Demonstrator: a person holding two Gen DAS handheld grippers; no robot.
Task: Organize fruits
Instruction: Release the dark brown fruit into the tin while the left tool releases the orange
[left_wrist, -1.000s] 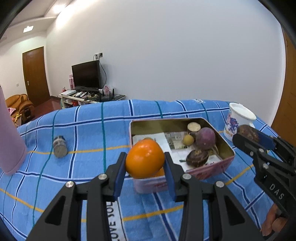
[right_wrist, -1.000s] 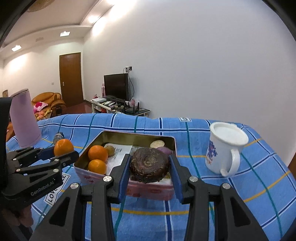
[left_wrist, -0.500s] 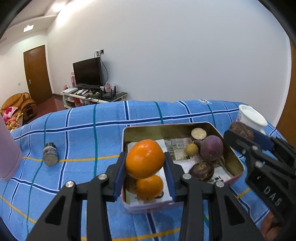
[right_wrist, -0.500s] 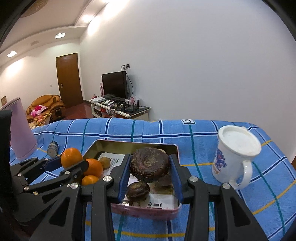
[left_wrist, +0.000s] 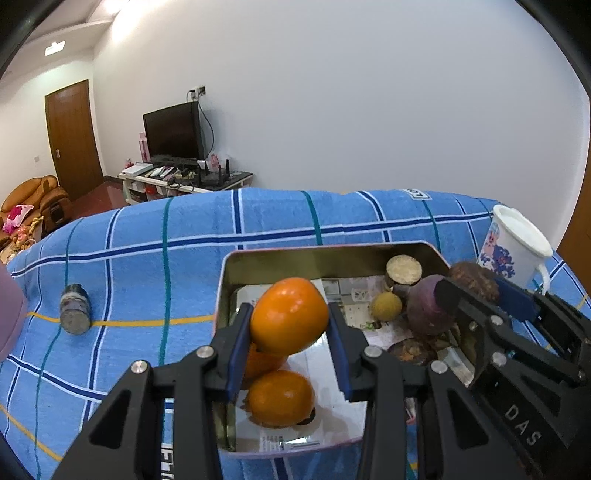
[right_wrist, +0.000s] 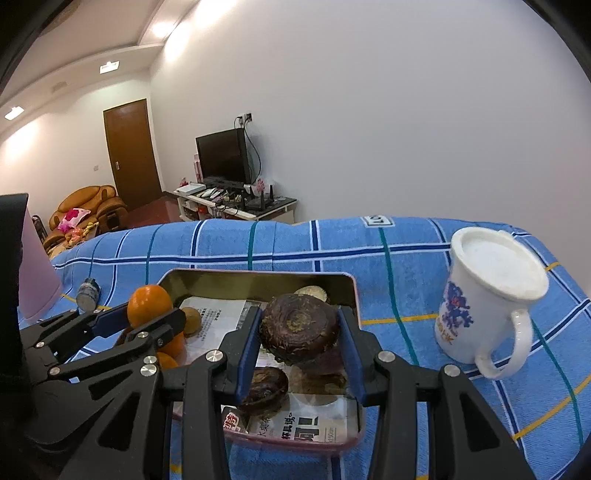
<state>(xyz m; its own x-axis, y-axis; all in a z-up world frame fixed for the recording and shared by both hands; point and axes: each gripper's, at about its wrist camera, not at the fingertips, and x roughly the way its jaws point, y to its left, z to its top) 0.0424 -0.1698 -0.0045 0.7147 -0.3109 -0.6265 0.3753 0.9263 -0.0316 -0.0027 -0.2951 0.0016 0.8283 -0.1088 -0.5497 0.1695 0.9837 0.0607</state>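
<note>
Both fruits hang over the tin (left_wrist: 225, 280): left gripper (left_wrist: 290, 332) pinching an orange (left_wrist: 290, 314), right gripper (right_wrist: 299, 334) pinching a dark brown fruit (right_wrist: 299, 326). I'd lower each beside its own kind in the tin before letting go.

cloth (left_wrist: 147, 258) blue plaid | fruit (left_wrist: 289, 315) orange | mug (right_wrist: 487, 299) white

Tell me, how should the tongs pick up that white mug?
Grip the white mug across its body, coming from the side away from the handle. It stands upright on the blue cloth, its walls are straight, and the handle loop looks awkward to pinch.
</note>
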